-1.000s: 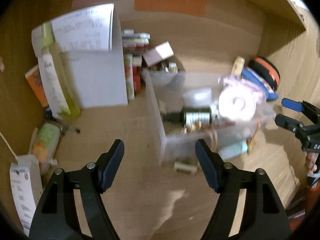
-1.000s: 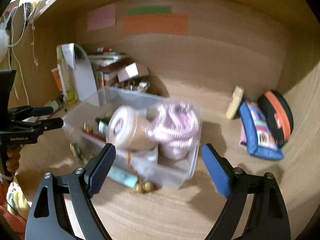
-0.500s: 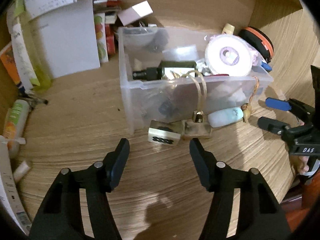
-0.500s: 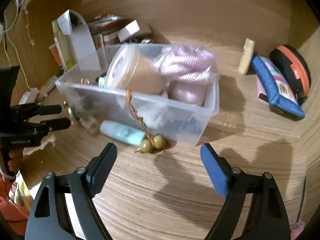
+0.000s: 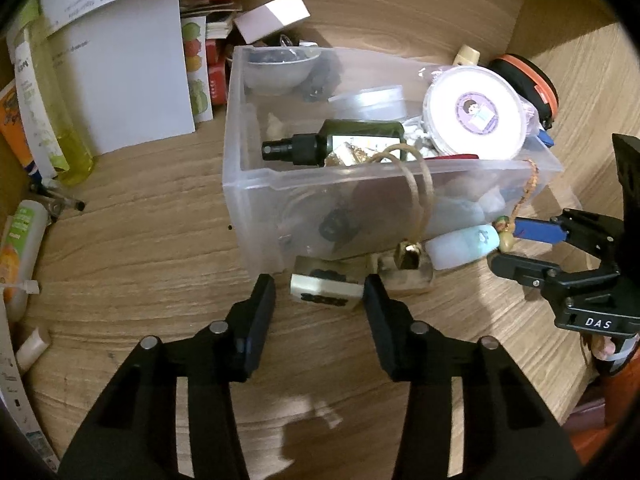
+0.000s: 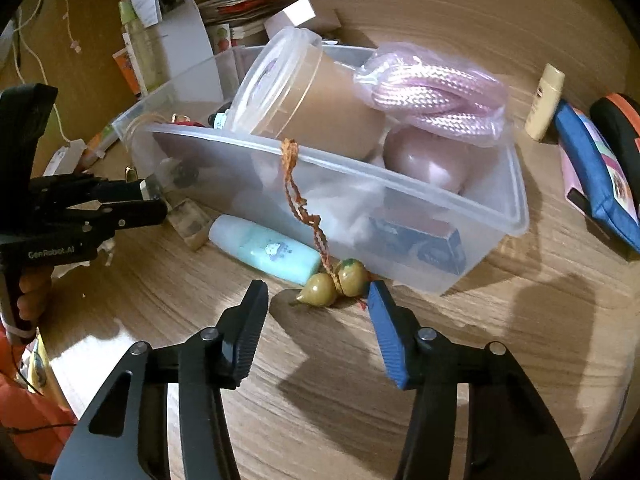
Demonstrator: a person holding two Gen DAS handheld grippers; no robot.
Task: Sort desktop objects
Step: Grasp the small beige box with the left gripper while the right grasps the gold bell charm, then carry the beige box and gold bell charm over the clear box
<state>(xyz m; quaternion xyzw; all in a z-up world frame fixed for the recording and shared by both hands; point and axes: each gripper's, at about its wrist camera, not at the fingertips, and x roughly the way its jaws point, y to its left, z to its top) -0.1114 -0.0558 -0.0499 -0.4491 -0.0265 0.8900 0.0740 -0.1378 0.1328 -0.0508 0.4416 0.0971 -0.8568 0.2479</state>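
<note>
A clear plastic bin (image 5: pixel 256 184) (image 6: pixel 516 200) stands on the wooden desk, full of items: a dark spray bottle (image 5: pixel 336 146), a lidded tub (image 5: pixel 474 114) (image 6: pixel 304 96), pink rope in a bag (image 6: pixel 436 92). In front of the bin lie a cream stamp block (image 5: pixel 326 290), a small clear block (image 5: pixel 404 276) and a pale blue bottle (image 5: pixel 460 246) (image 6: pixel 266 252). Two olive beads (image 6: pixel 336 282) hang on an orange cord over the rim. My left gripper (image 5: pixel 320 300) is open, its fingers on either side of the stamp block. My right gripper (image 6: pixel 318 312) is open just before the beads.
Along the back left stand a white folder (image 5: pixel 128 80), a yellow bottle (image 5: pixel 48 108) and small boxes (image 5: pixel 200 64). A blue pouch (image 6: pixel 596 176), an orange-rimmed case (image 5: pixel 528 84) and a cream tube (image 6: pixel 546 100) lie right of the bin. Tubes and receipts lie far left.
Both grippers have come down and forward toward the items in front of the bin. The left now straddles the stamp block; the right has reached the beads.
</note>
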